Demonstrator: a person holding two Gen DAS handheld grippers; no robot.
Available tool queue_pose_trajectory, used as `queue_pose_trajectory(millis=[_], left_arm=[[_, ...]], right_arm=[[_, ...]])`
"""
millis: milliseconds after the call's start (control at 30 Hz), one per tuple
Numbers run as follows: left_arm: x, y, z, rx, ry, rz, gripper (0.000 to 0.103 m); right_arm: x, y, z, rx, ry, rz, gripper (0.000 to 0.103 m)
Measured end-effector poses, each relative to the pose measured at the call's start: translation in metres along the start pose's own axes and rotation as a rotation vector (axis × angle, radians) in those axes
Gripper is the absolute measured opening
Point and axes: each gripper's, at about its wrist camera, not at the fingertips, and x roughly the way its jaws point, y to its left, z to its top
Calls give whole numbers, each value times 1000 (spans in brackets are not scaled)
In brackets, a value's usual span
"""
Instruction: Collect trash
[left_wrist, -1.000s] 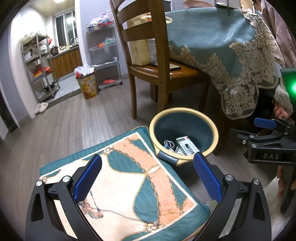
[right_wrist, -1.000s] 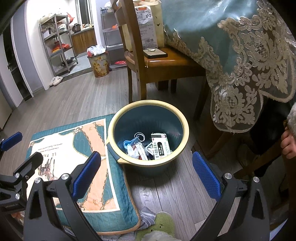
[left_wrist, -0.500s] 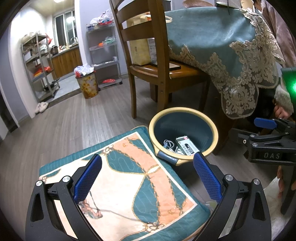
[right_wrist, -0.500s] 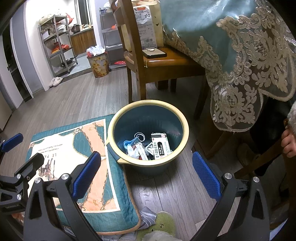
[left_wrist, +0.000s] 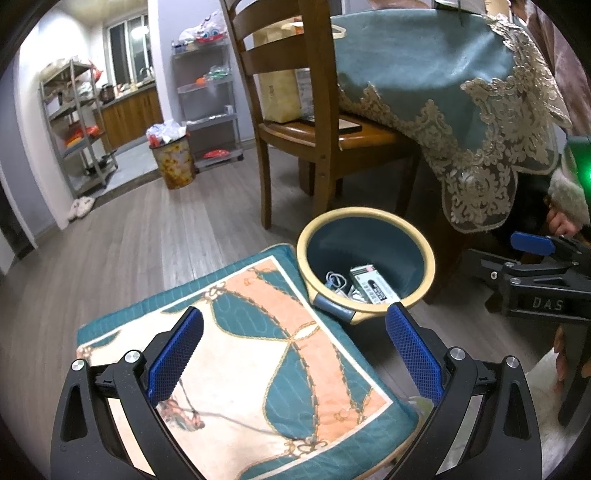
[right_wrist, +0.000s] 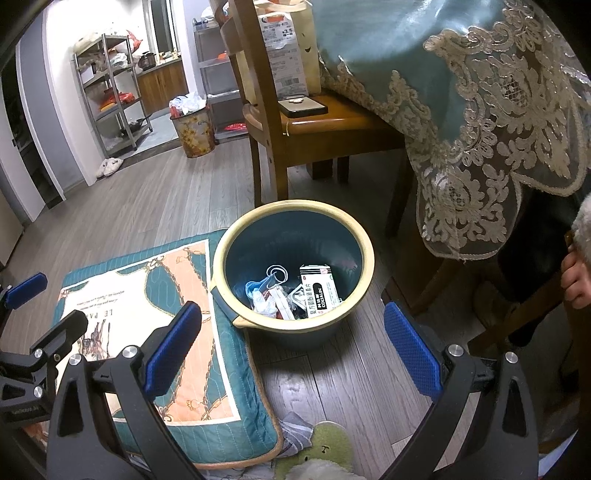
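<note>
Both grippers, left (left_wrist: 294, 349) and right (right_wrist: 293, 343), hover with jaws spread and empty; the yellow-rimmed teal plastic bin (right_wrist: 364, 236) at 12 o'clock holds a white carton (right_wrist: 319, 291) among indistinct scraps.

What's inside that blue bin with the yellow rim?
The bin holds a white medicine box, a blue-and-white face mask and crumpled wrappers. Anything beneath that pile, and the bin's floor, is covered.

1. The left gripper (left_wrist: 293, 347) had black plastic arms, silver screws and blue cross-hatched pads (left_wrist: 176, 355).
2. The right gripper (right_wrist: 291, 343) matched it, with "DAS" lettering on its side.
3. The person wore a fluffy pale cuff (left_wrist: 567, 197).
</note>
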Motion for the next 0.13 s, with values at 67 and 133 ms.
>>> queue_pose_trajectory(millis=[67,133], left_arm=[[1,1,0,-10,7,-4,98],[1,2,0,-14,7,2,98]], right_arm=[[-1,-1,0,3,0,-1,97],[-1,-1,0,2,1,-2,97]])
